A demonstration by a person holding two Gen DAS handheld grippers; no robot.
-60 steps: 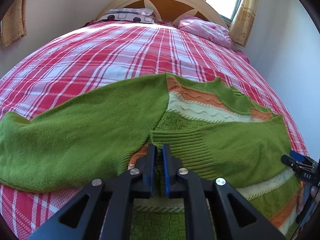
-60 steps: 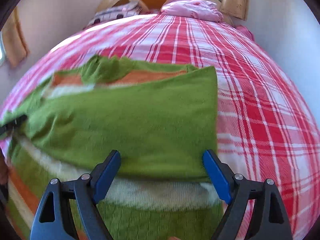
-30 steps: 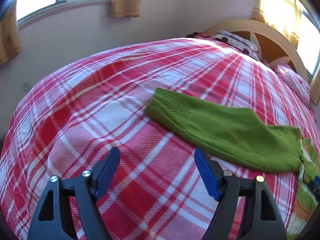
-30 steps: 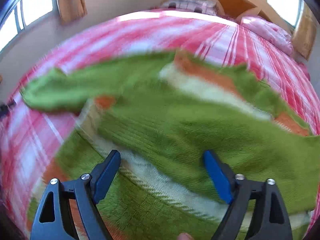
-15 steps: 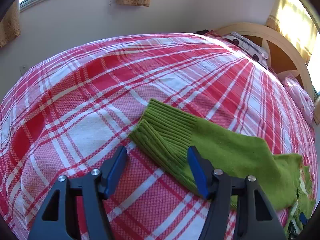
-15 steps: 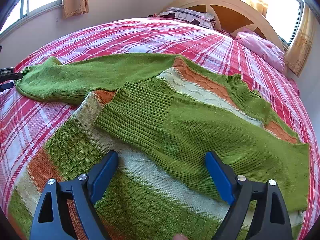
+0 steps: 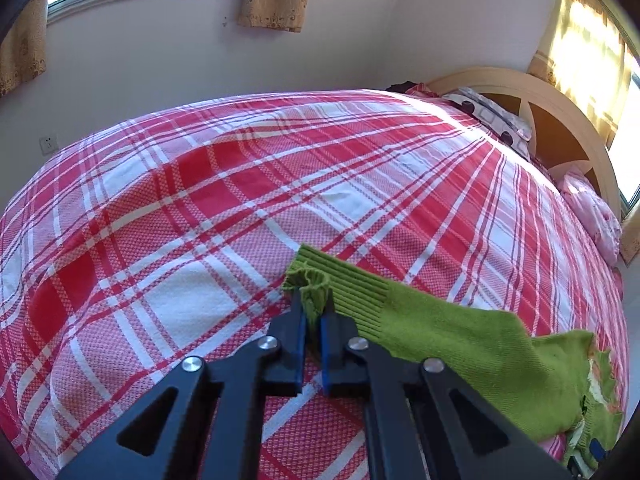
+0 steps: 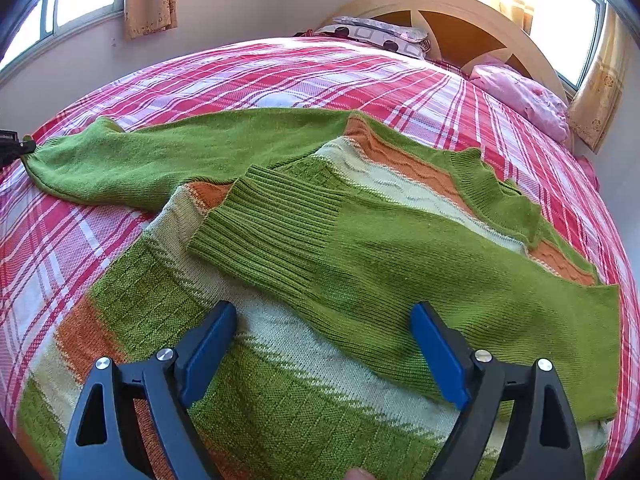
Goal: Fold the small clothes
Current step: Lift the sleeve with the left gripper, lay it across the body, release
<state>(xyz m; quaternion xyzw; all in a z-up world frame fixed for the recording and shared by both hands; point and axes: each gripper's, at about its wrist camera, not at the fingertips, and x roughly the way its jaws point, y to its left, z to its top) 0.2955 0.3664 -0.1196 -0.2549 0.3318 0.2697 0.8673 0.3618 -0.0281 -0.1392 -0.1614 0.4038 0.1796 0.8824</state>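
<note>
The left tool point(image 7: 314, 322) has just squeezed shut on the sweater's point(image 8: 360, 248) ribbed cuff point(image 7: 320, 280) (bunched between its blue pads), so that sleeve on the bed point(image 7: 200, 200) looks ready to fold in, while the right tool point(image 8: 324, 354) hangs wide open just above the sweater's body.

No readable txt, labels, brands or nos. anywhere in either view.
</note>
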